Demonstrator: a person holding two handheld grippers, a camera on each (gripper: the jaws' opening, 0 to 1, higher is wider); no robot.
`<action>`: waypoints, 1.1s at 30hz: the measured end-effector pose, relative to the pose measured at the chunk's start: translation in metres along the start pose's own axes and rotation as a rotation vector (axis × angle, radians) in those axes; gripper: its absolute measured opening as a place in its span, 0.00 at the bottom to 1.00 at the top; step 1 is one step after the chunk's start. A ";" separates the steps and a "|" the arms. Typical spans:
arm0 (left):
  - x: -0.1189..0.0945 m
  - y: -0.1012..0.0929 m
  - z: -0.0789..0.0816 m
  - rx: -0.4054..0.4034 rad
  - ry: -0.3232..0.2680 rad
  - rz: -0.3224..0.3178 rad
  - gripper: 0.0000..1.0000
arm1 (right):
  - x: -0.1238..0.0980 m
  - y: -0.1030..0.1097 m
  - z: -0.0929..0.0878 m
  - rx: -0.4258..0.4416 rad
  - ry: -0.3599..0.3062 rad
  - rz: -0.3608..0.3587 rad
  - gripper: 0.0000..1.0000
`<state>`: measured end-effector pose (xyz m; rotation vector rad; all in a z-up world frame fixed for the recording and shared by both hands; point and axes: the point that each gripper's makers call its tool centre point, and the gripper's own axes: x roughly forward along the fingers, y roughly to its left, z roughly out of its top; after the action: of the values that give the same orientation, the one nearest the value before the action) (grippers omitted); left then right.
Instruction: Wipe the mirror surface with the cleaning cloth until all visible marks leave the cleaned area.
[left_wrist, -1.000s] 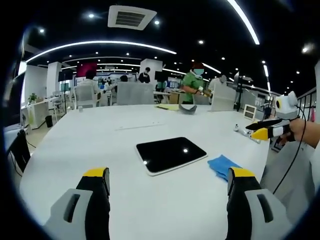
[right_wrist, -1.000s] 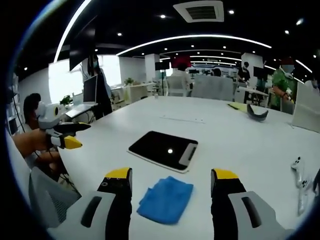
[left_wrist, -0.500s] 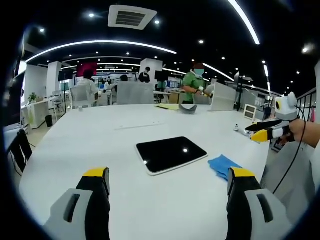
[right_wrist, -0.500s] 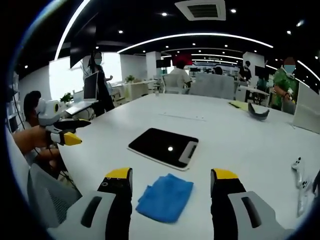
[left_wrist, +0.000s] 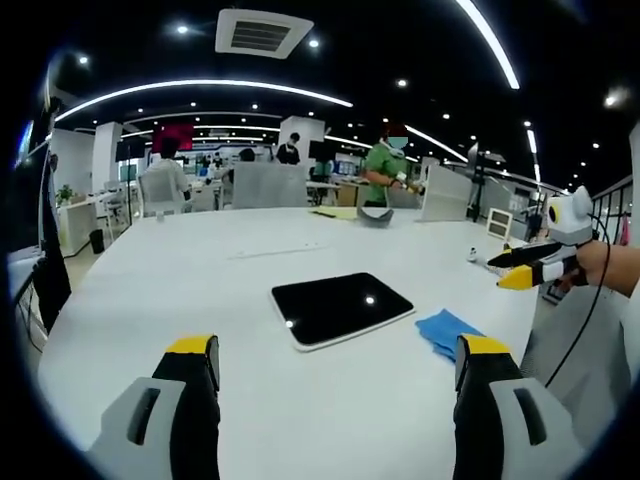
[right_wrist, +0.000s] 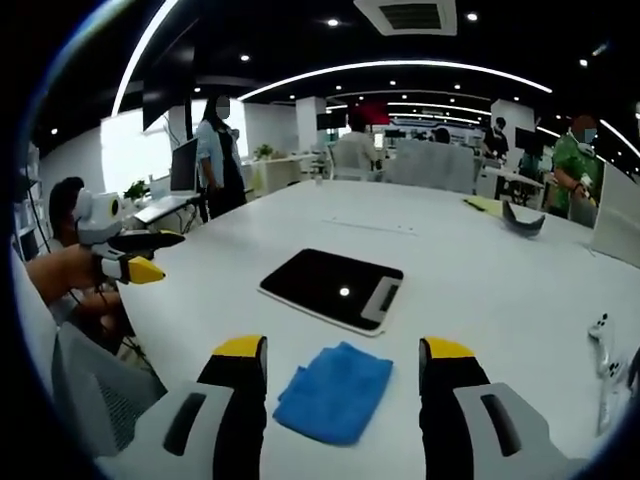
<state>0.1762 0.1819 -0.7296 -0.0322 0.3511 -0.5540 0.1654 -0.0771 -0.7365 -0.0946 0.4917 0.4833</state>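
The crumpled blue cleaning cloth is lying beside the dark rectangular mirror, ungrasped; both the right gripper and left gripper are being held spread, empty.

I see the mirror as a glossy dark pane, throwing back a ceiling light, in a smooth pale frame. The cleaning cloth looks like soft, matt blue fabric, rumpled. The table reads as smooth white laminate with a dull sheen. My right gripper has matt yellow-capped plastic jaws.
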 end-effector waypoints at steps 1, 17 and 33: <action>0.000 0.000 0.000 0.000 0.000 -0.001 0.99 | 0.000 0.000 -0.001 0.001 0.003 0.002 0.59; 0.004 -0.003 -0.002 -0.005 0.004 -0.015 0.99 | 0.007 -0.001 -0.012 0.000 0.032 0.008 0.56; 0.005 0.000 -0.006 -0.019 0.004 -0.010 0.99 | 0.019 0.005 -0.029 -0.007 0.092 0.027 0.52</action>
<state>0.1781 0.1793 -0.7367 -0.0515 0.3604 -0.5602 0.1655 -0.0709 -0.7706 -0.1176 0.5824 0.5085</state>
